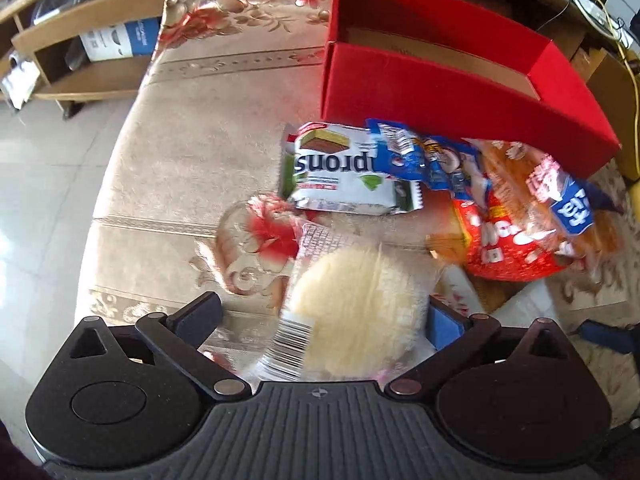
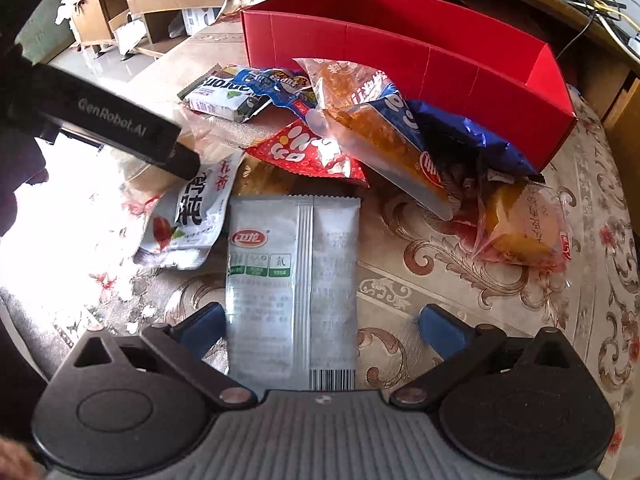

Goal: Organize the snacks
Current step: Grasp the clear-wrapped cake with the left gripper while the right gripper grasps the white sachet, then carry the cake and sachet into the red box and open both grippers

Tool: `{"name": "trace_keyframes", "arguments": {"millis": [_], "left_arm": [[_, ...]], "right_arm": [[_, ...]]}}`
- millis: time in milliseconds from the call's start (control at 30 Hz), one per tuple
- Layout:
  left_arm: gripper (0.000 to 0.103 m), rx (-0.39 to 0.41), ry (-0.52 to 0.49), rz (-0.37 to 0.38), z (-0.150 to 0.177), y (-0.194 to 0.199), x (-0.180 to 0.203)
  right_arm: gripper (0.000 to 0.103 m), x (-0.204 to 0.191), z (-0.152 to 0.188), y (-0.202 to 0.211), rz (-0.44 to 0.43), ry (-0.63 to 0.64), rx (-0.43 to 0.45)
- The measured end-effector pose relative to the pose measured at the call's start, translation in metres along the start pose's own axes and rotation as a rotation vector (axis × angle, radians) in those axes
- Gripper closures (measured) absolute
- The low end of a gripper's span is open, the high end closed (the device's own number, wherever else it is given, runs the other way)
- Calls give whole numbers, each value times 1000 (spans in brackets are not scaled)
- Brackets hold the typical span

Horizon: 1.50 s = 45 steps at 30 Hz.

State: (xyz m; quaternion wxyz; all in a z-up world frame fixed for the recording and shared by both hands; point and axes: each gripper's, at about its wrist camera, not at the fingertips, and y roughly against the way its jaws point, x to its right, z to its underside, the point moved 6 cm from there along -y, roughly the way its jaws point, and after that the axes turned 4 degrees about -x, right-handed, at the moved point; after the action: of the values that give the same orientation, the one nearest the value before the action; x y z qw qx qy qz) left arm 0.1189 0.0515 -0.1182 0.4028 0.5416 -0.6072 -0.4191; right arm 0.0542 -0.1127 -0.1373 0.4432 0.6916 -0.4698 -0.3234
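Right wrist view: grey pouch [image 2: 292,292] lies flat on the desk [image 2: 460,280], lengthwise between the fingers of the right tongs [image 2: 322,326]. Jaws wide apart; left finger at or touching the pouch edge, right finger well clear. Judged light, thin, limp, with slick foil. Take it across the narrow width near mid-body. A grip on the end seal would likely let it flop.

Left wrist view: left tongs [image 1: 324,312] spread, with a clear-wrapped pale round cake [image 1: 356,312] between the fingers. Frame is blurred. Right finger looks against the wrapper, left finger stands off, so not clamped. Cake judged soft and crushable, film slippery; a gentle squeeze on the cake body, not the loose film.

Red box [image 2: 400,64] stands open and looks empty at the far side of the desk; the pile sits against its near wall.

Count, right wrist view:
- grey pouch, 1
- white date pouch [image 2: 188,216], 1
- wafer pack [image 2: 224,96], 1
- blue packs, 2
- red dotted pack [image 2: 308,152], 1
- orange clear bags in the pile, 2 (cannot be sure, overlapped)
- wrapped orange cake [image 2: 520,228], 1, set apart to the right
- box, 1
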Motion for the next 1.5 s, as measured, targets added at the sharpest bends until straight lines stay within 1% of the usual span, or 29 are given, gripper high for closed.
{"name": "trace_keyframes", "arguments": {"millis": [33,67,100,167,267,333,367,400,467,567,700,833,1100,1267,1500], "left_arm": [[0,-3,-22,-14,1,-1,1],[0,-2,-40,-23,2,0,2],[0,-3,-36,-23,3,0,1],[3,-7,-24,-22,4,2,0],[11,2,-33,-58,5,3,0],[19,16,-34,-53,6,7,2],[26,21,-30,-42,7,10,3],[30,25,-23,-34,9,14,4],[34,27,-8,-21,13,19,5],[37,21,15,9,20,23,6],[38,16,19,36,31,29,9],[38,32,28,75,40,39,14],[38,65,22,147,44,55,28],[38,81,13,179,41,59,36],[38,104,7,226,27,64,54]], "right_arm": [[5,1,1,2,1,-5,-2],[13,3,1,5,5,-11,2],[26,5,2,10,2,-14,5],[45,8,2,18,7,-19,21],[51,13,2,19,2,-33,23],[54,14,2,21,3,-31,22],[56,15,3,22,-5,-38,21],[58,16,3,24,-12,-43,22],[60,18,4,26,-13,-48,24],[61,19,7,32,-19,-52,27],[63,22,8,43,-26,-68,54],[63,22,9,51,-36,-82,71],[64,21,13,74,-49,-108,120],[64,22,13,86,-61,-139,149],[64,30,-6,95,-58,-169,200]]}}
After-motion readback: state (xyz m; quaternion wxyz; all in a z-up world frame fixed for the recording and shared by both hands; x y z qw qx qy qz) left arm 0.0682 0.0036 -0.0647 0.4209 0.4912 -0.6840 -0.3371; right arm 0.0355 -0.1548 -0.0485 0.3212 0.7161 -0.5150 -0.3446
